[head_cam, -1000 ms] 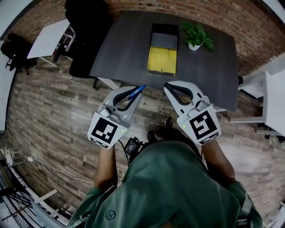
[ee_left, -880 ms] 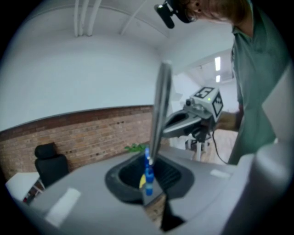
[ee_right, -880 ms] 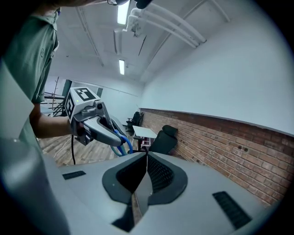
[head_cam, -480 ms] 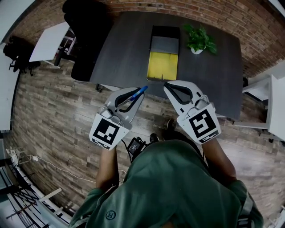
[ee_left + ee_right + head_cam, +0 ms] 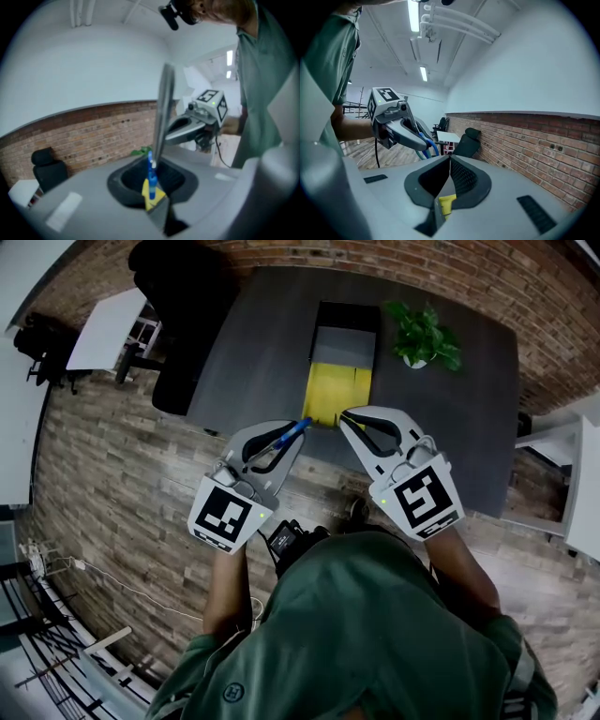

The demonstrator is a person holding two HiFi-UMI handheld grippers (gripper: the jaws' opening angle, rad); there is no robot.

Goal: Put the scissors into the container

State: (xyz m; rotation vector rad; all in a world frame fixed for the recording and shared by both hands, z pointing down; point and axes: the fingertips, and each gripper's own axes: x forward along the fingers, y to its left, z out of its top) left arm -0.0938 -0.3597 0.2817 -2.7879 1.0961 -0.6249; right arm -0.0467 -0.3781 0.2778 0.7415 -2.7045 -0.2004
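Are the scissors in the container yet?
Out. The left gripper holds the scissors clamped in its jaws, short of the yellow container on the table.

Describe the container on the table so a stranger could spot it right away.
On the dark table by the brick wall, left of the potted plant, lies a long rectangular container. Only it has a bright yellow near end.

The scissors [image 5: 161, 117] show a smooth bare-metal blade and glossy blue plastic handles. The left gripper [image 5: 298, 427] and right gripper [image 5: 345, 417] have matt grey plastic shells with black textured pads. The table [image 5: 253, 343] is dark, matt and smooth. The container [image 5: 339, 395] has matt yellow and grey panels. The floor [image 5: 112, 456] is rough-grained wood plank. The wall [image 5: 534, 136] is rough brick. The shirt [image 5: 366, 634] is green cloth.
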